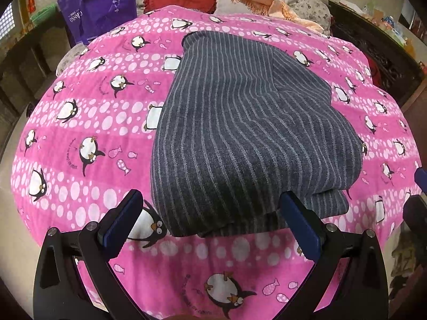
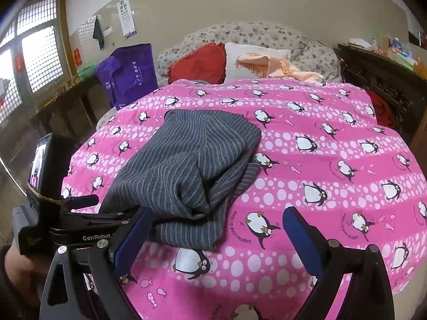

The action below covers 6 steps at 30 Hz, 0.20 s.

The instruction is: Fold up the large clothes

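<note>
Blue-padded fingers (image 1: 121, 222) of the left tool (image 1: 213, 220) stand spread wide just above the near edge of the grey striped garment (image 1: 240, 133), gripping nothing; its right-hand finger shows against the garment's near right corner, though touch cannot be told. That garment lies folded into a thick bundle on the pink penguin blanket (image 1: 80, 133), with layers stacked unevenly and a lower layer poking out at the near edge. In the right wrist view the same garment (image 2: 181, 165) sits left of centre, a loose fold hanging open on its right side. The right tool (image 2: 217, 230) is also spread and empty, its left finger just beside the garment's near edge and its right finger over bare blanket (image 2: 320, 173). Left of the garment in this view, the left tool's body with a small lit screen (image 2: 38, 162) is held by a hand (image 2: 18, 264). Beyond the garment, at the head of the bed, lie a red cushion (image 2: 198, 62), a white pillow (image 2: 248, 61) and a peach fringed cloth (image 2: 277, 66) against a floral headboard (image 2: 253, 33). A purple bag (image 2: 128, 73) stands beyond the garment to the left, and a dark wooden cabinet (image 2: 379, 80) to the right.
</note>
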Available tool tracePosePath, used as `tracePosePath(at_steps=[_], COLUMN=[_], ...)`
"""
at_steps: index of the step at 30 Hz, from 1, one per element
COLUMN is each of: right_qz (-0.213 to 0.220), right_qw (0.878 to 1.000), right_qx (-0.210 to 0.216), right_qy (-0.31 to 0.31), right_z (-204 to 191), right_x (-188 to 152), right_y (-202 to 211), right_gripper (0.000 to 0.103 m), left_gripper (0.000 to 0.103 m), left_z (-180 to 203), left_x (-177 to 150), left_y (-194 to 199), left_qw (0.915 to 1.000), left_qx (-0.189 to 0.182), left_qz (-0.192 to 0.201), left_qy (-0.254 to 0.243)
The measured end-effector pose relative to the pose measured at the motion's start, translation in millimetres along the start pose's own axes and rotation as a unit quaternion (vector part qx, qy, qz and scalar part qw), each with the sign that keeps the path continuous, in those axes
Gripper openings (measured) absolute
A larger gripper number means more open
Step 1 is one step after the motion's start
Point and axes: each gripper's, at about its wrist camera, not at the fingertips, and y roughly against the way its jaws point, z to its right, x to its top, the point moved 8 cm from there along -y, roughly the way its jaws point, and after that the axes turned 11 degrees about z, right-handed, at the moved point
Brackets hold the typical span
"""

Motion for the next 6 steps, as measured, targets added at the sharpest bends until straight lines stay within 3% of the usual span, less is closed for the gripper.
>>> tracePosePath(at_steps=[6], right_qz=[0.000], right_qw=[1.000], right_qx=[0.001], right_qy=[-0.003], right_z=[-1.0], right_x=[-3.9], right_y=[3.0], right_gripper=[0.097], left_gripper=[0.103], left_z=[5.3], left_x=[-1.2], left_y=[6.8], left_qw=[0.9999], left_qx=[-0.007], left_qz=[0.010], left_qy=[-0.008])
